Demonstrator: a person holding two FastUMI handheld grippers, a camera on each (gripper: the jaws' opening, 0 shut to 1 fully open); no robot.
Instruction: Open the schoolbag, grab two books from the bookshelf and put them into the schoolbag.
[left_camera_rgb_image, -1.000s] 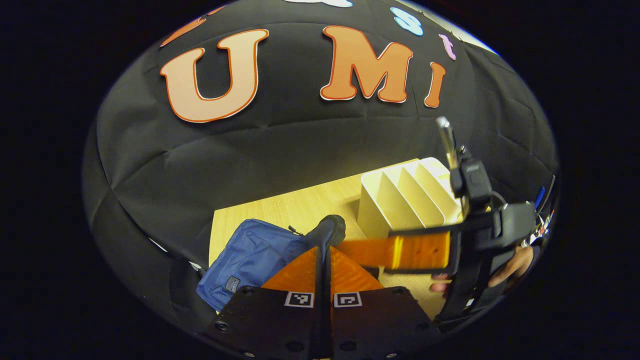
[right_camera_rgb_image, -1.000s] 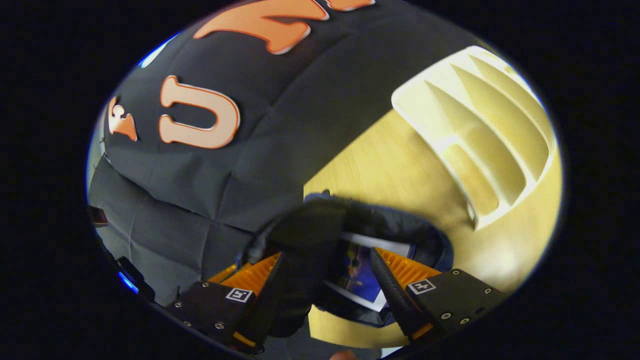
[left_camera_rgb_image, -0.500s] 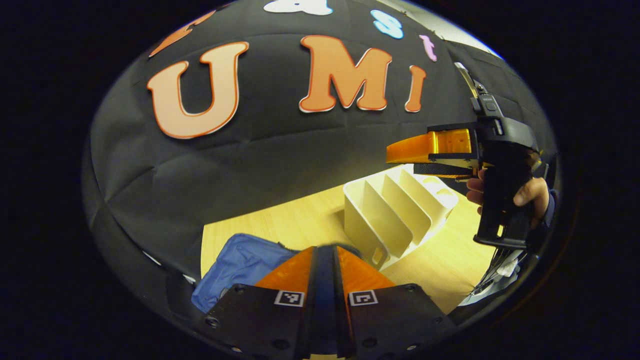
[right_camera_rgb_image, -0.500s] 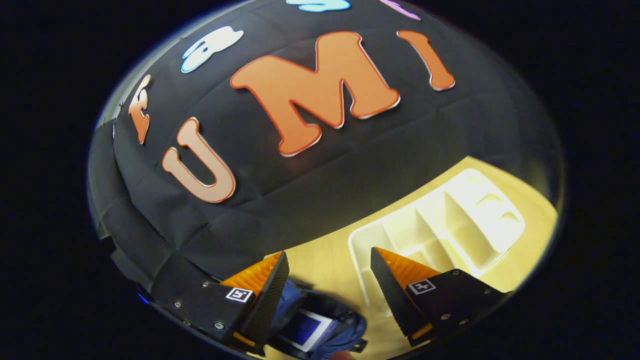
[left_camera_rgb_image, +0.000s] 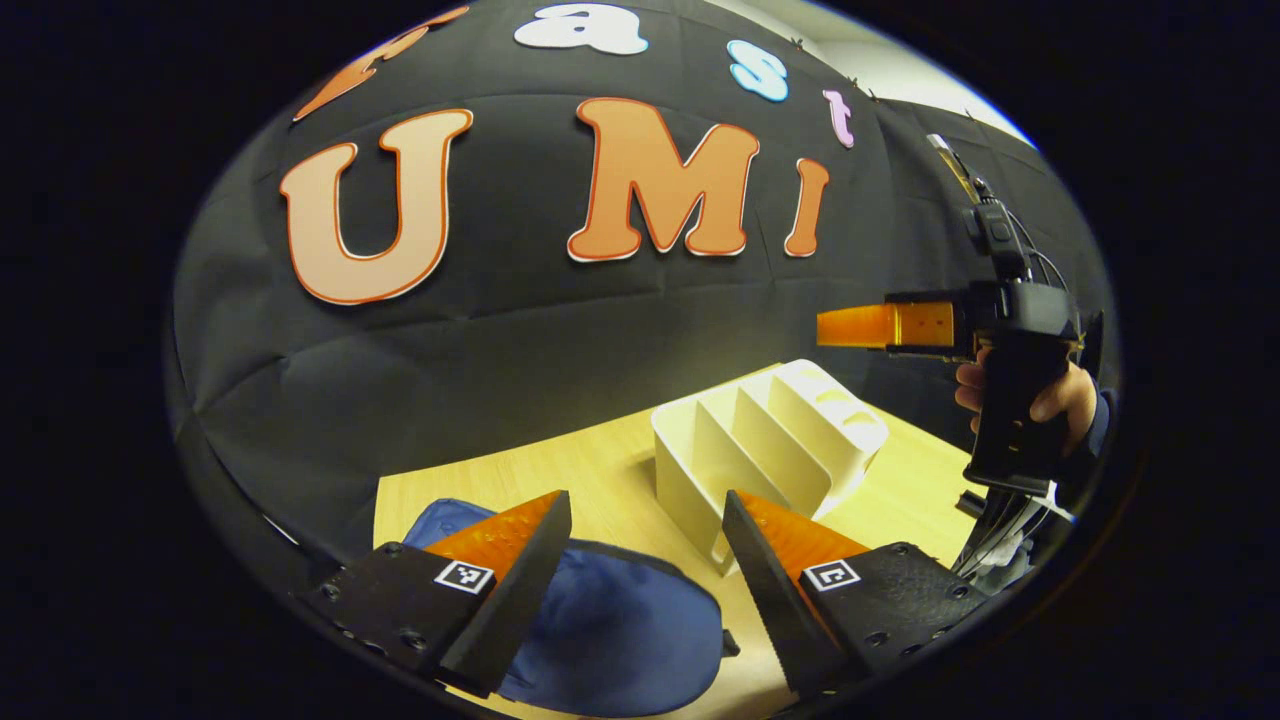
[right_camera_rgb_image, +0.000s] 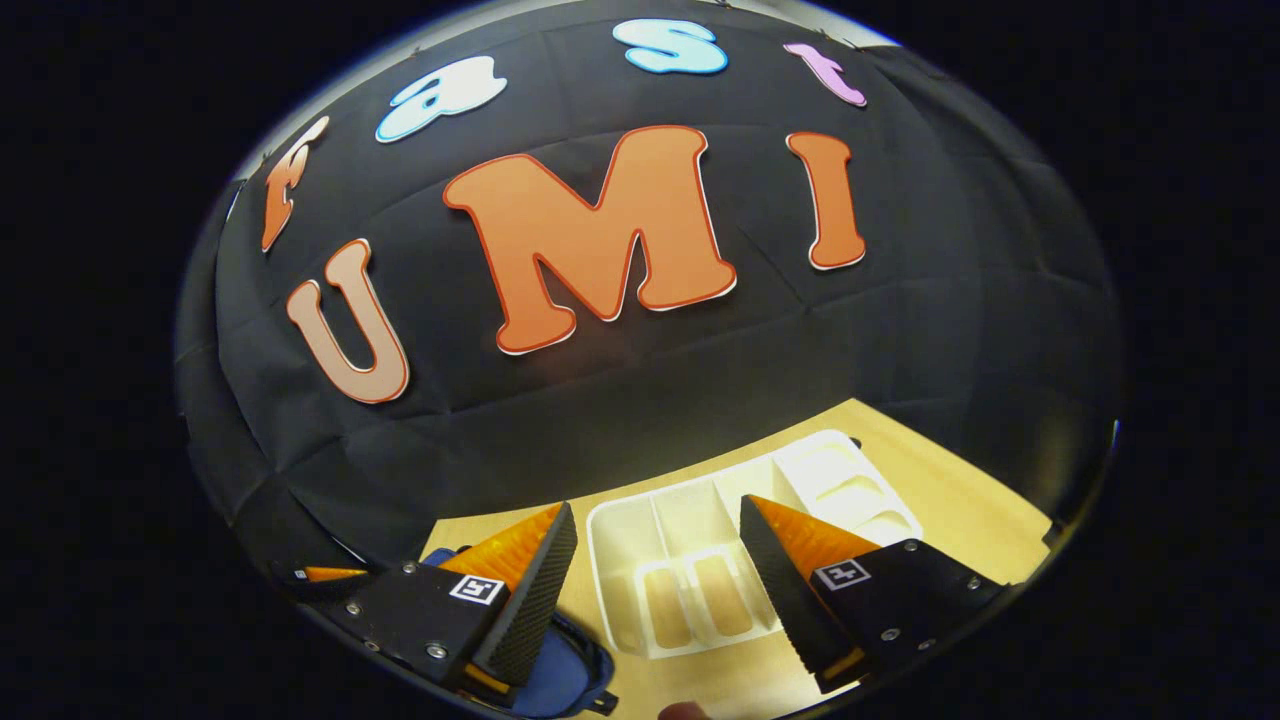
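A blue schoolbag lies on the wooden table in the left gripper view, below my left gripper, which is open and holds nothing. To its right stands the white bookshelf with its slots bare. My right gripper hangs in the air at the right, held by a hand. In the right gripper view my right gripper is open above the bookshelf, and an edge of the schoolbag shows at the bottom.
The black booth wall rises right behind the table's far edge. Bare table lies to the right of the bookshelf. Cables hang under the hand at the right edge.
My left gripper has opened and let go of the schoolbag's edge. My right gripper has risen out of the bag, high above the bookshelf. The bag's mouth has dropped flat.
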